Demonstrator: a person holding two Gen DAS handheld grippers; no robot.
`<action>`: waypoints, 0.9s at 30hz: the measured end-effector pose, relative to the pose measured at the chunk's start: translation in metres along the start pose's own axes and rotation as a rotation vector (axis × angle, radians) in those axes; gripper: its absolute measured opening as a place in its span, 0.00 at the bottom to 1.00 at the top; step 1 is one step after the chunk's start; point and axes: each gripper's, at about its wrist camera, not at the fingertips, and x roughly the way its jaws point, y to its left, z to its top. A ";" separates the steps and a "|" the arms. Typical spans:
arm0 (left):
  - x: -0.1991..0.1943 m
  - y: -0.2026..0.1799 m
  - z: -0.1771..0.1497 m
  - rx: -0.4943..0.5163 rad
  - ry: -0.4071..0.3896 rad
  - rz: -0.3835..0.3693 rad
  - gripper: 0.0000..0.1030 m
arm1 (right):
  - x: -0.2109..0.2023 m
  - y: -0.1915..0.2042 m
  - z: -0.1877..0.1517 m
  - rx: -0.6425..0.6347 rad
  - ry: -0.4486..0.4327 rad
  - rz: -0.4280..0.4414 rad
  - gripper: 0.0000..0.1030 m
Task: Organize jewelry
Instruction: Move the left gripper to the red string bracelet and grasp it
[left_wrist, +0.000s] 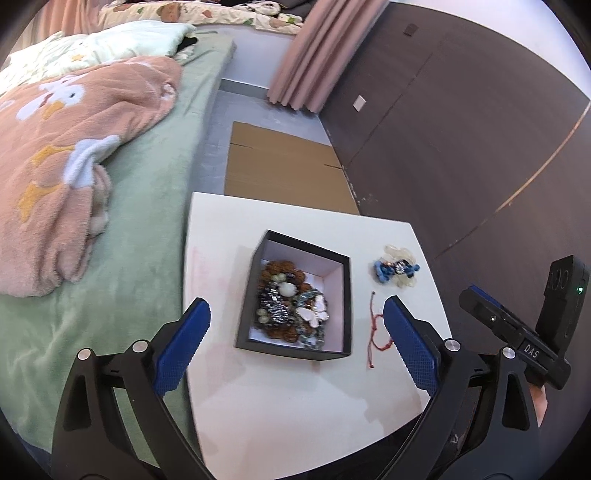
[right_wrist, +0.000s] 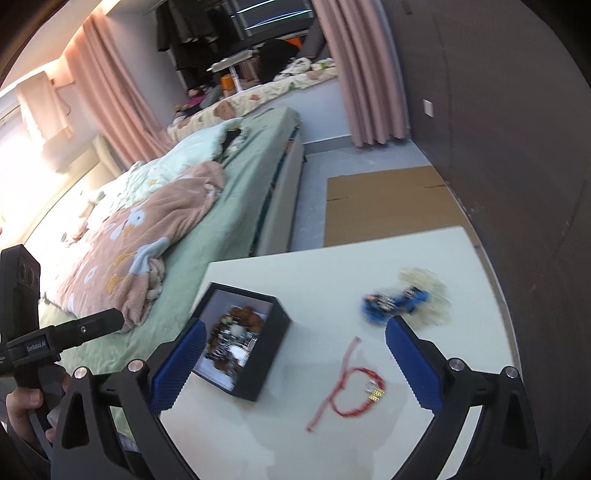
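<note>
Red cord bracelet with gold clasp (right_wrist: 356, 395) is lying loose on the white bench (right_wrist: 424, 254), just beside the black jewellery box (right_wrist: 258, 363). I am holding both right tongs (right_wrist: 293, 363) and left tongs (left_wrist: 297, 341) wide open, empty. Judged next: closing the right pair on the cord, boxing it.

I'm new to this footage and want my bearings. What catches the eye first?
A black box heaped with jewelry sits mid-table on the white table. To its right lie a red string bracelet and, farther back, a blue beaded piece. Both grippers, left and right, hover open and empty.
</note>
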 end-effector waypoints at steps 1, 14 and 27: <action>0.001 -0.004 -0.001 0.008 0.002 -0.003 0.91 | -0.003 -0.008 -0.002 0.016 -0.001 -0.008 0.92; 0.025 -0.073 -0.014 0.125 0.054 -0.058 0.83 | -0.017 -0.083 -0.040 0.182 -0.010 -0.053 0.92; 0.072 -0.107 -0.040 0.216 0.172 -0.073 0.51 | 0.005 -0.124 -0.083 0.291 0.017 -0.063 0.82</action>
